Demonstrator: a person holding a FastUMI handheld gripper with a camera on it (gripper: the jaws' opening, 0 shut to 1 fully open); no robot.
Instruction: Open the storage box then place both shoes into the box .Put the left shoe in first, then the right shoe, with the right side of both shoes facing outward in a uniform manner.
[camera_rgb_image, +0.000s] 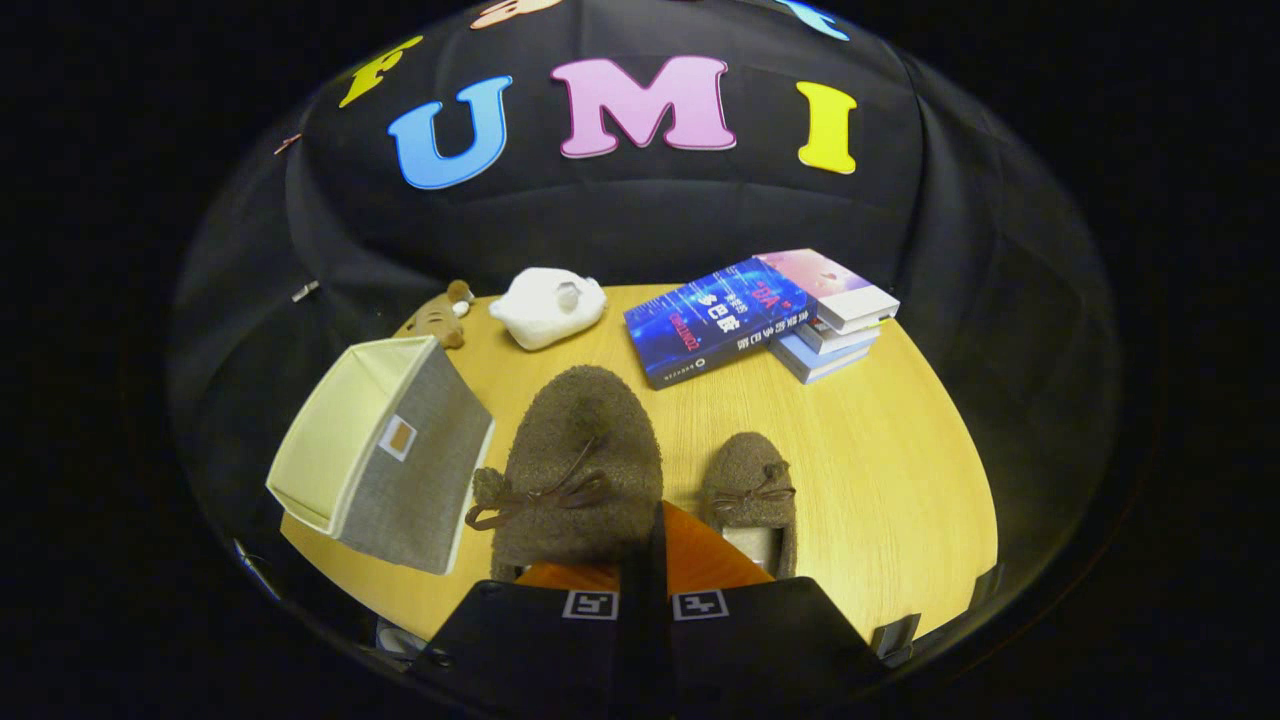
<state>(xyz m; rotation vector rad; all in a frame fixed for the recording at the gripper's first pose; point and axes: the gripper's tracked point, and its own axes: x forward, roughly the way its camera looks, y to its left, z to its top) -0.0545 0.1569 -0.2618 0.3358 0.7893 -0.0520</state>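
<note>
A staged recording booth is posing as a home corner: black cloth walling (640, 220) is enclosing a round light-wood table (880, 470). Beyond the table's middle, stacked paperback books (760, 315) and a white plush toy (545, 308) are lying about.

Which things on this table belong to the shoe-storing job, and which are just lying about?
For the job: grey fabric storage box, open; larger-looking brown fuzzy shoe, held up in the shut gripper; second brown fuzzy shoe on the table beside it.

Lying about: stack of books, white soft toy, small brown plush toy.
</note>
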